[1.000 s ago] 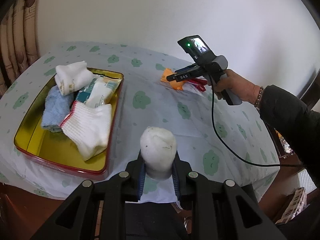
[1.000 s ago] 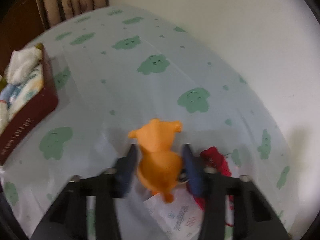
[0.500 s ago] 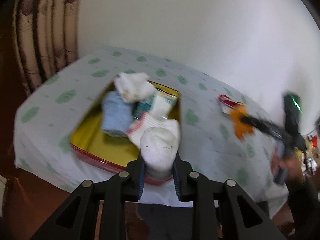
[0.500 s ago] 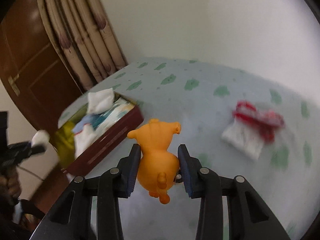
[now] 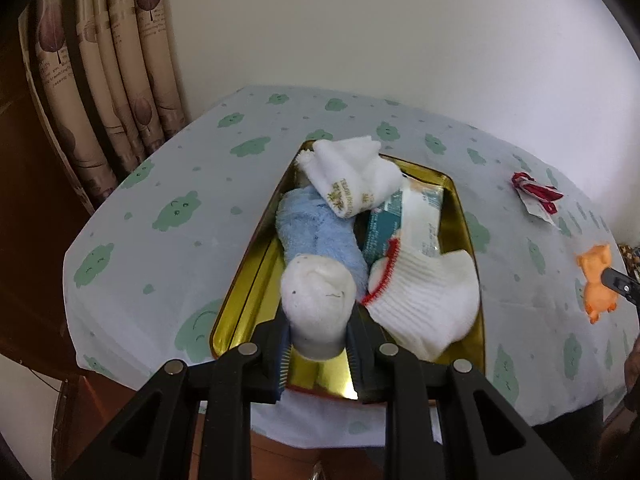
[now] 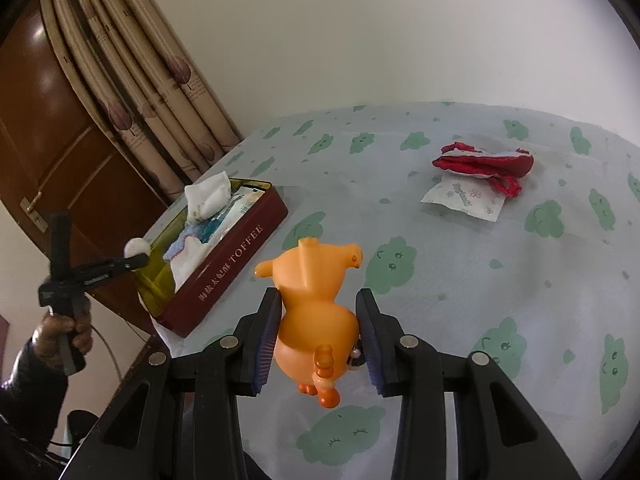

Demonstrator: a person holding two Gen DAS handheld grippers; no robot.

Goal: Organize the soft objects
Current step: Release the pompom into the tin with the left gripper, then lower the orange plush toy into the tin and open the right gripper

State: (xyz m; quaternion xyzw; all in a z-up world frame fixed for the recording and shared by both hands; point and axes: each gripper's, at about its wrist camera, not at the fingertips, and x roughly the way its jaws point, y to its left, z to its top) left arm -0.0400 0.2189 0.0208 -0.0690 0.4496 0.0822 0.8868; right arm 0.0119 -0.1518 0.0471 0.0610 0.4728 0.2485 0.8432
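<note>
My left gripper (image 5: 318,340) is shut on a white rolled sock (image 5: 318,300) and holds it above the near end of the gold-lined toffee tin (image 5: 240,276). The tin holds a blue cloth (image 5: 316,232), a white sock with red trim (image 5: 424,300), a folded white sock (image 5: 352,184) and a packet (image 5: 412,212). My right gripper (image 6: 318,332) is shut on an orange toy animal (image 6: 316,300), raised above the table, right of the tin (image 6: 228,268). The toy also shows at the right edge of the left wrist view (image 5: 596,276).
A red-and-white cloth item (image 6: 484,164) lies on a white packet (image 6: 464,196) at the far right of the table; it also shows in the left wrist view (image 5: 536,196). The tablecloth (image 6: 480,280) is pale with green clouds. Curtains (image 5: 108,92) and a wooden door (image 6: 60,140) stand left.
My left gripper has moved with the sock over the tin's near end. My right gripper has lifted the orange toy away from the red cloth, toward the tin.
</note>
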